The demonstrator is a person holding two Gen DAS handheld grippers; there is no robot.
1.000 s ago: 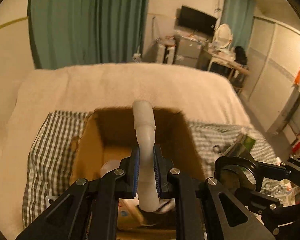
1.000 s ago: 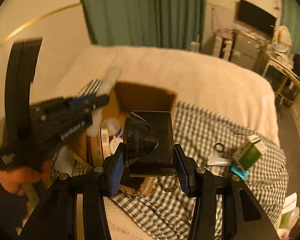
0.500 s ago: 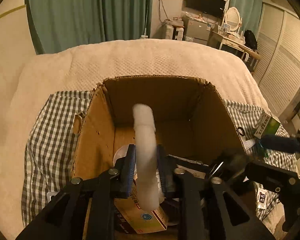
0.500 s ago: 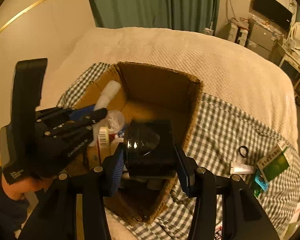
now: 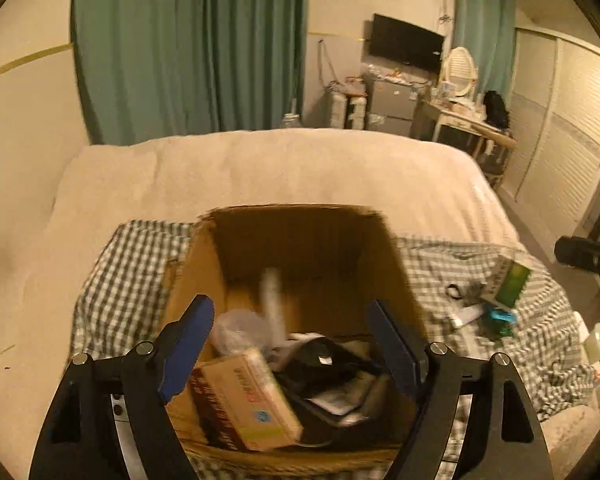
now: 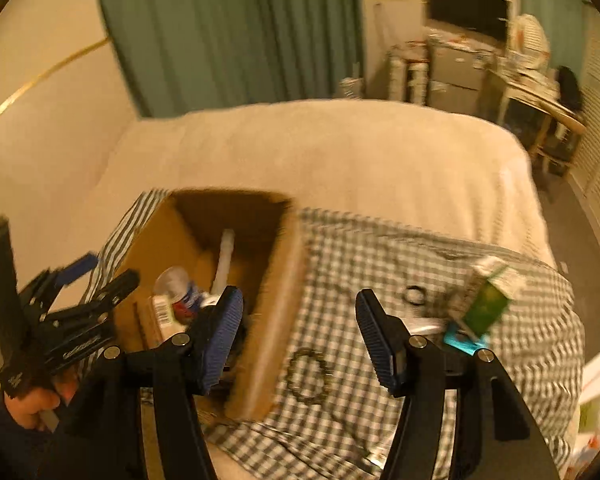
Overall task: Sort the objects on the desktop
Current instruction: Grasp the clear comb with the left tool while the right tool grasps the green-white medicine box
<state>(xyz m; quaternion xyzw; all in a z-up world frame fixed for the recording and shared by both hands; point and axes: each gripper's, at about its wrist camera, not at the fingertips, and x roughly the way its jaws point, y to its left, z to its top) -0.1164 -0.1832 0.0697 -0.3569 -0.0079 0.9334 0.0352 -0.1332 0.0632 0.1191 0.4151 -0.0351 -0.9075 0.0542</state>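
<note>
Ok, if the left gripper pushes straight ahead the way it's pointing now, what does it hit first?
Most likely the pile inside the cardboard box: the left gripper, fingers opening with nothing between them, aims at the black item beside the tan carton. Blur makes depth uncertain.

Box [image 5: 300, 248] contents motion-blurred, white tube [image 5: 274, 304] esp., maybe.

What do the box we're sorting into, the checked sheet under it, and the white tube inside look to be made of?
Box: corrugated cardboard, matte brown, with raw ragged top edges. Checked sheet: woven cloth, likely cotton, since it wrinkles and drapes softly. White tube: probably plastic, smooth and slightly translucent, though motion blur leaves that open.
</note>
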